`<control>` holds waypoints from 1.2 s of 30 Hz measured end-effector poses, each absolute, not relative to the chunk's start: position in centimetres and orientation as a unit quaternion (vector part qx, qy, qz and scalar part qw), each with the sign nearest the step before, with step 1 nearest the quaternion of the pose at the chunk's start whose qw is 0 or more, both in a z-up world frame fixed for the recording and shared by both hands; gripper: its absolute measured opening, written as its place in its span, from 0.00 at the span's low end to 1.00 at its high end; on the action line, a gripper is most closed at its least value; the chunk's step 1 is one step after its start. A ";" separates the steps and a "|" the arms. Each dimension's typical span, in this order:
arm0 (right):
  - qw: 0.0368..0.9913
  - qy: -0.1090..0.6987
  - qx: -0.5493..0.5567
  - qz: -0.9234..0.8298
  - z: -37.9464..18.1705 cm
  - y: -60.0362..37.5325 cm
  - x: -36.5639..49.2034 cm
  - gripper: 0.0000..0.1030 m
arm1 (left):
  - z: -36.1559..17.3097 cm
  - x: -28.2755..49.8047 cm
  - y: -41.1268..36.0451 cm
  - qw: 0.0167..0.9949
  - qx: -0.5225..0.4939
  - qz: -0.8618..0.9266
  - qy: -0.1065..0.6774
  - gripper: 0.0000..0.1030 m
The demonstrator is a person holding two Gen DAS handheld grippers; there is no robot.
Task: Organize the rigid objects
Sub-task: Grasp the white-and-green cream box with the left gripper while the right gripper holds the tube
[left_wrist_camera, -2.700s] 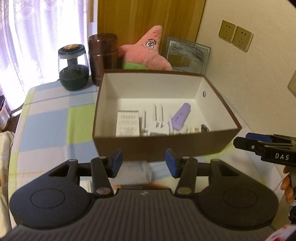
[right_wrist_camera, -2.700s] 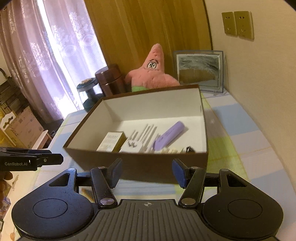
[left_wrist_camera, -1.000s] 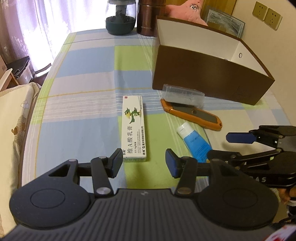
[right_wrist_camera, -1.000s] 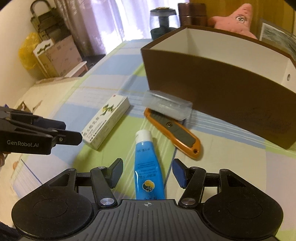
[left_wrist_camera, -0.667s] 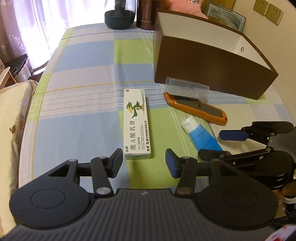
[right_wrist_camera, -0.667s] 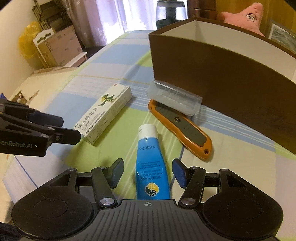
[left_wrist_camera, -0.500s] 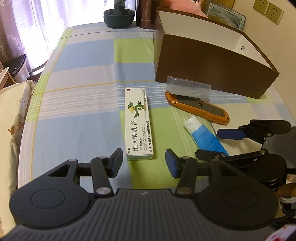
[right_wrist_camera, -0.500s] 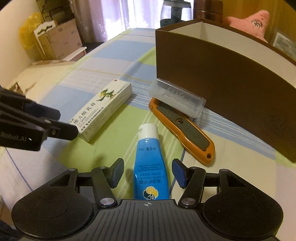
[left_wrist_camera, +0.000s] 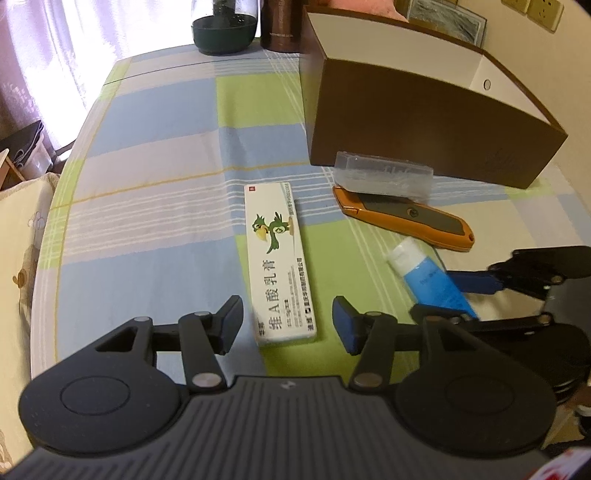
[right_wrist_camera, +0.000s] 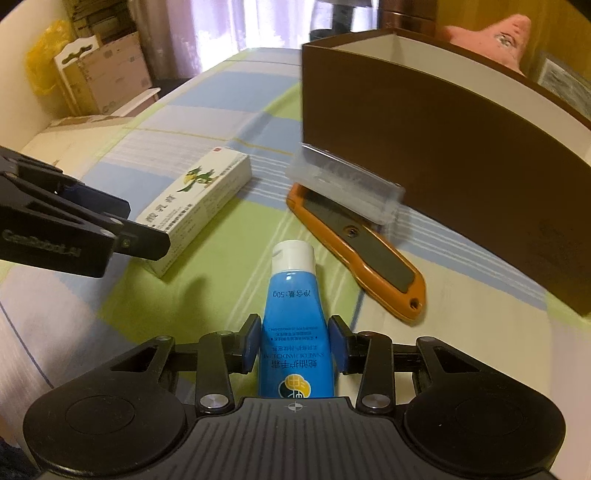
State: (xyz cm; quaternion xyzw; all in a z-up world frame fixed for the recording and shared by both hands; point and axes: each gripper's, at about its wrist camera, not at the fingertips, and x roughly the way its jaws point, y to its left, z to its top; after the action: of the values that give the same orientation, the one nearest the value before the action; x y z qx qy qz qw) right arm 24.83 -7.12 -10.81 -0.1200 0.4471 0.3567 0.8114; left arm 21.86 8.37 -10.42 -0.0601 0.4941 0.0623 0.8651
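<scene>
A white ointment box [left_wrist_camera: 279, 258] lies lengthwise on the checked tablecloth. Its near end sits between the fingers of my left gripper [left_wrist_camera: 286, 314], whose jaws are opening and do not touch it. To its right lies a blue tube [right_wrist_camera: 293, 295] with a white cap. My right gripper [right_wrist_camera: 294, 339] is closing on the tube, and both pads meet its sides. Beyond the tube lies an orange utility knife [right_wrist_camera: 369, 258], with a clear plastic case [right_wrist_camera: 343, 181] resting on its far end. Behind them stands the open brown box [left_wrist_camera: 424, 122].
A dark glass jar [left_wrist_camera: 223, 26] and a brown canister [left_wrist_camera: 279, 22] stand at the table's far edge. A pink plush toy [right_wrist_camera: 491, 37] sits behind the brown box. Cardboard boxes [right_wrist_camera: 99, 70] stand on the floor beyond the table's left edge.
Both grippers have sunk toward the table. The right jaws have drawn in onto the blue tube. The left jaws have widened a little around the ointment box's near end.
</scene>
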 end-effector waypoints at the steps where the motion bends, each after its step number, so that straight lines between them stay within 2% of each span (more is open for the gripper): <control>1: 0.813 0.448 -0.115 0.353 -10.7 -7.4 24.9 0.35 | -10.7 22.1 8.4 0.864 -0.058 0.063 0.496 0.48; 4: 0.816 0.455 -0.099 0.343 -10.5 -8.3 25.1 0.35 | -11.5 22.6 8.3 0.862 -0.049 0.063 0.501 0.47; 12: 0.810 0.471 -0.080 0.340 -10.4 -9.6 24.9 0.35 | -12.9 22.0 8.4 0.861 -0.045 0.066 0.502 0.32; 21: 0.807 0.471 -0.079 0.346 -10.4 -9.7 24.1 0.36 | -12.9 16.9 7.6 0.850 -0.040 0.056 0.522 0.32; 23: 0.807 0.472 -0.078 0.347 -10.5 -9.7 24.1 0.36 | -12.8 16.3 7.2 0.848 -0.037 0.050 0.526 0.35; 26: 0.807 0.472 -0.079 0.345 -10.5 -9.7 24.1 0.36 | -12.8 16.5 7.0 0.848 -0.038 0.046 0.526 0.41; 36: 0.809 0.462 -0.109 0.346 -10.6 -8.8 24.0 0.37 | -12.6 19.9 7.2 0.858 -0.018 0.058 0.510 0.43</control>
State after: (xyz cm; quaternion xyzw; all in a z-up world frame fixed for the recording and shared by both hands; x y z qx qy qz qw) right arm 24.02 -8.82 -10.61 -0.1087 0.4618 0.3462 0.8094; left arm 19.90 7.18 -12.63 -0.0180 0.5097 0.0578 0.8582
